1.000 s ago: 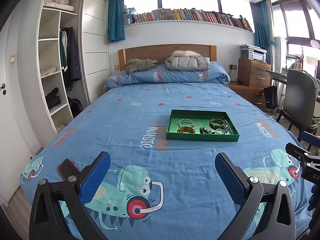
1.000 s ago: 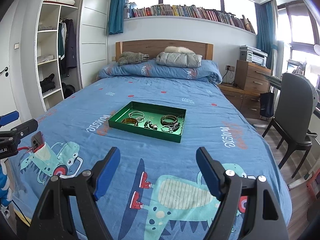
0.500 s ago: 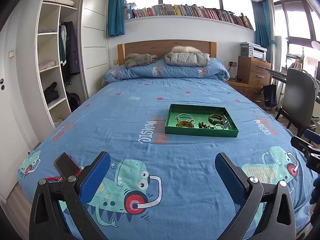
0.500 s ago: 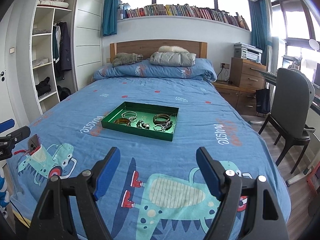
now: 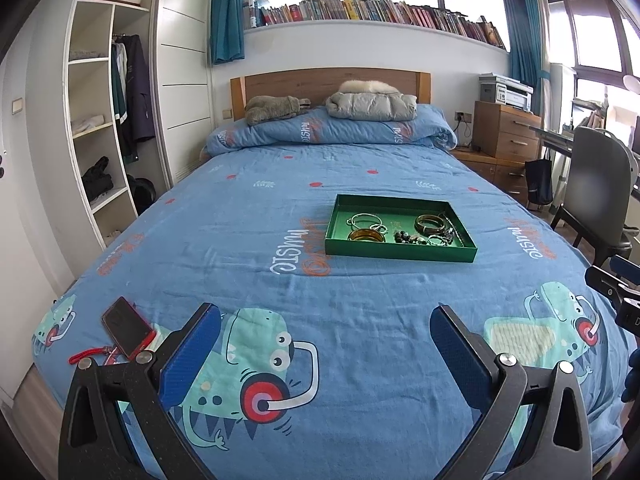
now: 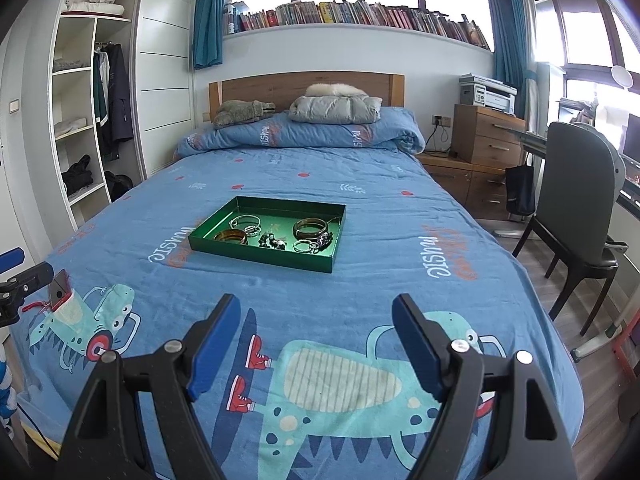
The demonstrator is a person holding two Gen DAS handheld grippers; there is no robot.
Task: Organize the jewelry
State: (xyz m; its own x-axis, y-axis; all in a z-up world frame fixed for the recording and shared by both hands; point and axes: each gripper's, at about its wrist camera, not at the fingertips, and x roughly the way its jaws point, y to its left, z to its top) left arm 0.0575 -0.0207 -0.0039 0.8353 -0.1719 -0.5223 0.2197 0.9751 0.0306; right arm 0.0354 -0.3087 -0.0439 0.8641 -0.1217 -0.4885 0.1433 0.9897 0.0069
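- Jewelry (image 5: 404, 230) lies in a green tray (image 5: 400, 251) mid-bed, at 12 o'clock from both claws — the small pieces tangle together, hard to tell apart.
- Left gripper (image 5: 326, 334) and right gripper (image 6: 316, 320) hover low over the blue bedspread (image 5: 248, 240), jaws spread wide, holding nothing.
- A red phone (image 5: 127, 326) lies at 9 o'clock — well apart from the tray.

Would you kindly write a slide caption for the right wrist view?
Open right gripper hovers over a blue cartoon-print bed, facing a green tray of bangles and rings.
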